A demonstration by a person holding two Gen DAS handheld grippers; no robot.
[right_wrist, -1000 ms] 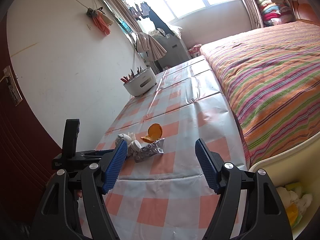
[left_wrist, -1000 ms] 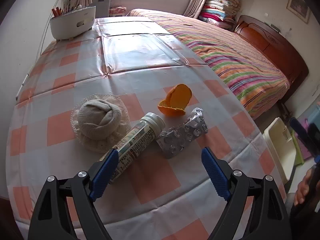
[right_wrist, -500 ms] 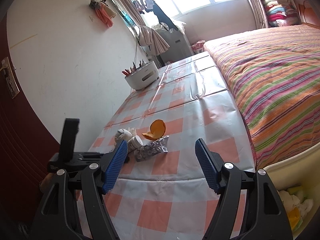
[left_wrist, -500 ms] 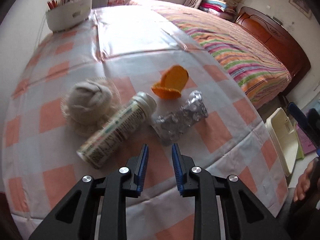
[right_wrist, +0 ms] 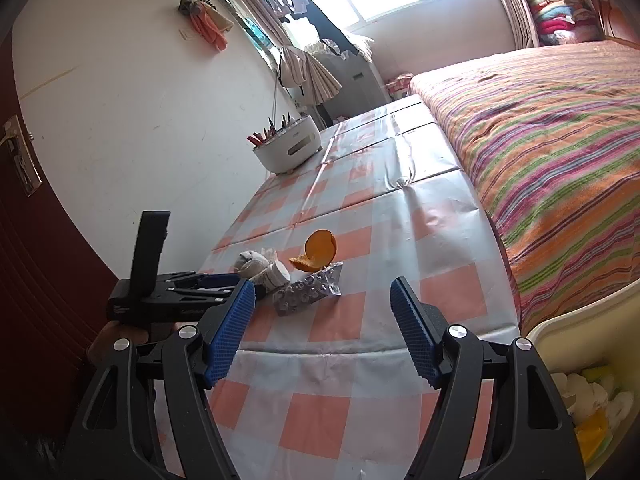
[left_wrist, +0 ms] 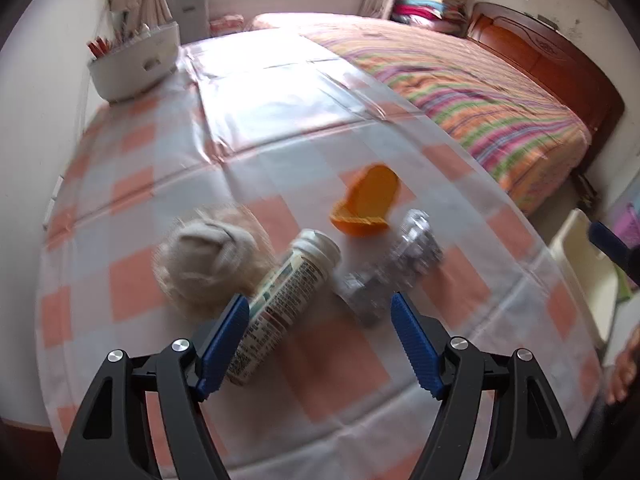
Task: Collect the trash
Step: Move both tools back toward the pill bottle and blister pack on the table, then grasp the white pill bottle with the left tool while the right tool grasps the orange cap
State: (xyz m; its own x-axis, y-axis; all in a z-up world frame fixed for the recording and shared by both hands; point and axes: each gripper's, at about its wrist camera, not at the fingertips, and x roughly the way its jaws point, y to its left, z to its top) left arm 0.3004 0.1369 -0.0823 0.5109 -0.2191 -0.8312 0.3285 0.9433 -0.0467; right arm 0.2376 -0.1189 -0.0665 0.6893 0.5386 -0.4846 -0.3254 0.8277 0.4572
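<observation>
Since half a second ago the left gripper (left_wrist: 320,340) has swung its jaws from nearly closed to wide apart, and its view has shifted slightly closer to the trash. Nothing is gripped between its blue pads; the left pad sits over the lower part of the bottle, though blur makes it hard to tell whether they touch.

A striped bed (right_wrist: 560,152) runs along the right of a table (right_wrist: 384,184) covered in an orange-and-white checked cloth. A white tub of pens (right_wrist: 290,148) stands at the far end by the wall. A cream bin (right_wrist: 580,400) sits low at the right, already holding scraps.

The trash lies clustered near the table's front edge: a crumpled tissue ball (left_wrist: 208,256), a labelled tablet bottle (left_wrist: 288,300) lying on its side against it, a silver blister pack (left_wrist: 392,272) just right of the bottle, and an orange peel (left_wrist: 368,204) behind them.

The right gripper (right_wrist: 322,328) hangs wide and empty, short of the table's edge.
</observation>
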